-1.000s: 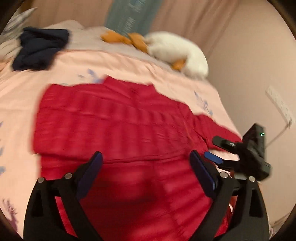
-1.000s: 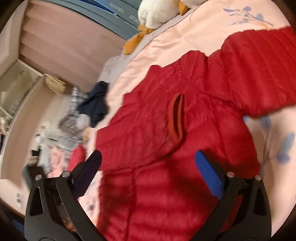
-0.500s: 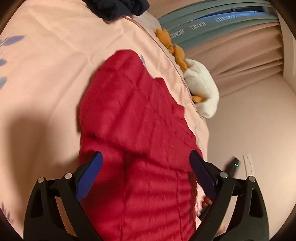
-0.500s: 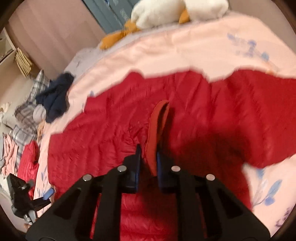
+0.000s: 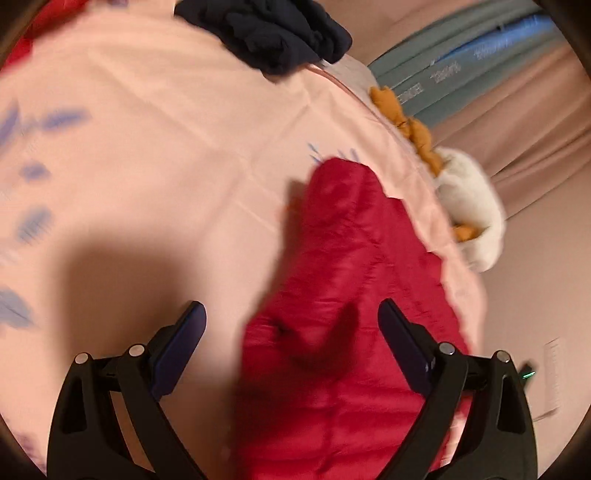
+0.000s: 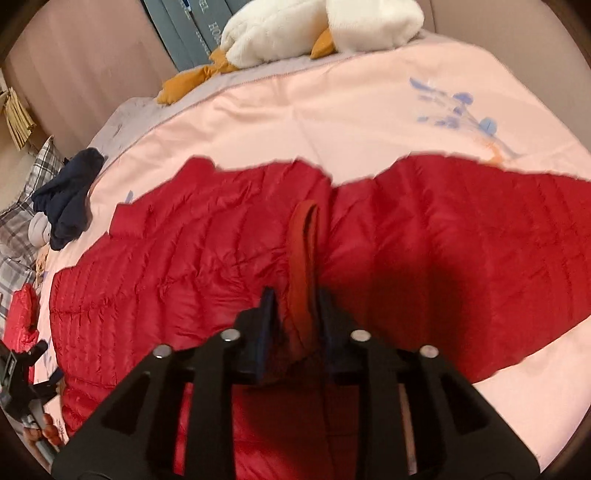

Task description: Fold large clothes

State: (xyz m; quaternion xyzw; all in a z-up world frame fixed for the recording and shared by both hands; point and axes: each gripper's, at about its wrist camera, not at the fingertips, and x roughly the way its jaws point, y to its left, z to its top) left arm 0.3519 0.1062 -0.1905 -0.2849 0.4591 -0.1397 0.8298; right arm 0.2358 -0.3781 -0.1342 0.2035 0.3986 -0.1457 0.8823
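A red quilted jacket point(image 6: 184, 277) lies spread flat on the pink bedspread point(image 6: 332, 110), its sleeves out to both sides. Its darker red collar point(image 6: 304, 236) stands up in the middle. My right gripper point(image 6: 297, 295) is down at the collar. Its jaws are opening and stand narrow, with the collar between the pads. My left gripper point(image 5: 290, 310) hangs open over one side edge of the jacket point(image 5: 351, 258), nothing between its fingers. In the right wrist view the left gripper point(image 6: 22, 365) shows at the far left edge, held by a hand.
A navy garment point(image 5: 280, 33) lies bunched at the bed's far side. A white and orange plush toy point(image 6: 314, 26) rests by the headboard. Plaid clothes point(image 6: 22, 206) and a red item point(image 6: 22, 317) lie past the bed's left edge. A wall runs close along the right.
My right gripper came down on the collar, closed from wide open, and has widened a little since. My left gripper swung and rolled from the jacket's middle to its side edge.
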